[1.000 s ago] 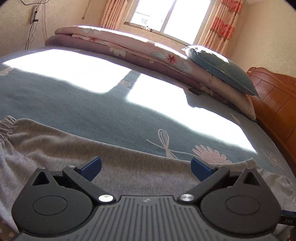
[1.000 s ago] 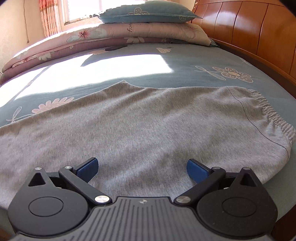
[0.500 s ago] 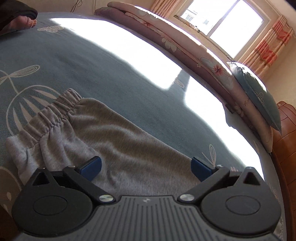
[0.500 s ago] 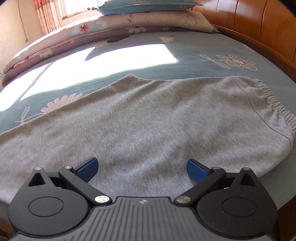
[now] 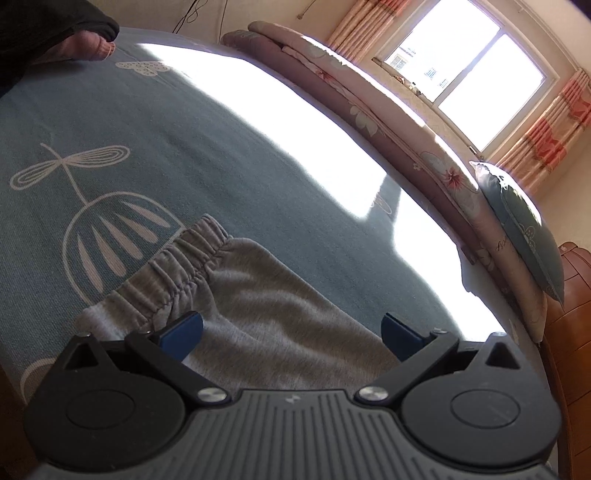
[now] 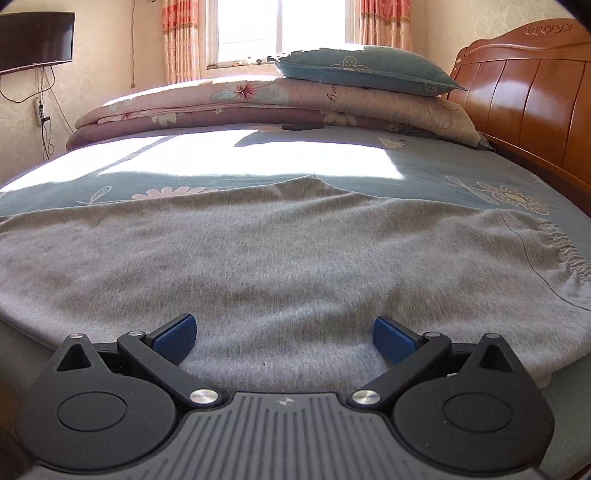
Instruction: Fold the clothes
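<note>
Spreading across both views, a bed (image 6: pixel 436 173) under a teal sheet printed with pale flowers and dragonflies takes up nearly everything, with broad patches of sunlight on its far half. A wooden headboard (image 6: pixel 524 110) rises along the right side. At the far edge lies a long folded pink floral quilt (image 6: pixel 229 107), and a teal pillow (image 6: pixel 362 74) rests on top of its right end, below a bright window (image 6: pixel 280 29) with orange-patterned curtains. The grey sweatpants (image 6: pixel 280 254) lie flat along the near part of the bed, stretched left to right: the right wrist view shows the elastic waistband (image 6: pixel 569 254) at the right end, and the left wrist view shows a gathered cuff (image 5: pixel 177 269) at the left end. A dark screen (image 6: pixel 37 37) hangs on the far left wall. The right gripper (image 6: pixel 282 338) hangs over the near edge of the pants, its blue pads spread wide, pinching nothing. The left gripper (image 5: pixel 291 338) hangs just near the cuff, likewise spread wide and empty.
</note>
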`<state>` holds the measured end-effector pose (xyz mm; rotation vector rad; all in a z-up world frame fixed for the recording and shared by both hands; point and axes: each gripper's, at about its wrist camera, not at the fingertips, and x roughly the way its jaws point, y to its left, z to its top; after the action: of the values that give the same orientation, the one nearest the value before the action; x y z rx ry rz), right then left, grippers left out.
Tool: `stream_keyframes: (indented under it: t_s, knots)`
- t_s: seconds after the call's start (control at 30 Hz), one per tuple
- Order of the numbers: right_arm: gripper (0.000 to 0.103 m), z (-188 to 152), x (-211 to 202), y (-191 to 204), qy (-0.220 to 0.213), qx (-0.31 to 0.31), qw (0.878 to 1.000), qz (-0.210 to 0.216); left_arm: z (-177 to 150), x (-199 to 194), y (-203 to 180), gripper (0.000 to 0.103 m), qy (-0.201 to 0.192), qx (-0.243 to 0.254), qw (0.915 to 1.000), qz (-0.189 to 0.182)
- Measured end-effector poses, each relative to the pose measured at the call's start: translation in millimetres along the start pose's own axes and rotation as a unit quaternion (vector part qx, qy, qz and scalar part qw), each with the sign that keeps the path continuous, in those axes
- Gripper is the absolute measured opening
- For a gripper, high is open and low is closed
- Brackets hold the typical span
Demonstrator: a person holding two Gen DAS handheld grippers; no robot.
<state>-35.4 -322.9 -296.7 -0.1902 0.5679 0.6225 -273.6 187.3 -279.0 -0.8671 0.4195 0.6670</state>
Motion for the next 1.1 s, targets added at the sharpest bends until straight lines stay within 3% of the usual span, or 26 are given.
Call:
stream_keyframes:
  t_s: [0.23,0.3,0.43,0.6,0.73,0.8,0.9,0.97,1.03,1.07,1.1]
  knots:
    - [0.103,-0.7,2.4,2.8,-0.009,0.002,1.0,-0.016,-5.2,37.8,-29.9,0.102,0.038,0.002,0.9929,-0.112]
    - [0.103,-1.0,2.7,2.7,-0.009,0.002,1.0,-0.017,-3.5,51.8,-30.6,0.102,0.044,-0.022,0.9914,-0.122]
    - [0.103,-3.0,2.2,2.7,-0.011,-0.005,1.0,-0.014,-1.2,67.7,-26.7,0.102,0.038,-0.034,0.9936,-0.1]
    - [0.103,-4.9,1.9,2.5,-0.015,-0.008,1.0,-0.014,1.5,41.4,-28.2,0.102,-0.04,-0.033,0.9984,-0.021]
    - [0.103,-4.5,4.3,6.5,-0.016,-0.012,1.0,-0.024,-3.1,49.0,-35.7,0.102,0.007,-0.029,0.9952,-0.093]
    - [0.103,-4.4,4.7,7.4,-0.016,-0.012,0.999,-0.026,-9.7,55.4,-47.3,0.102,0.024,0.0,0.9958,-0.089]
    - [0.103,-4.4,5.4,8.3,-0.017,-0.013,0.999,-0.03,-17.4,61.3,-61.9,0.102,0.037,0.05,0.997,-0.046]
    - [0.103,-4.6,5.8,8.7,-0.017,-0.013,0.999,-0.032,-22.0,58.7,-70.9,0.102,0.021,0.096,0.9951,0.015]
    - [0.103,-4.7,6.2,8.7,-0.017,-0.013,0.999,-0.032,-27.9,53.2,-82.9,0.102,-0.007,0.155,0.9834,0.094]
    - [0.103,-4.8,6.4,8.6,-0.017,-0.012,0.999,-0.033,-34.9,48.9,-94.3,0.102,-0.028,0.203,0.969,0.138]
    - [0.103,-4.7,6.8,8.2,-0.016,-0.01,0.999,-0.033,-40.7,44.6,-102.9,0.102,-0.04,0.235,0.9602,0.146]
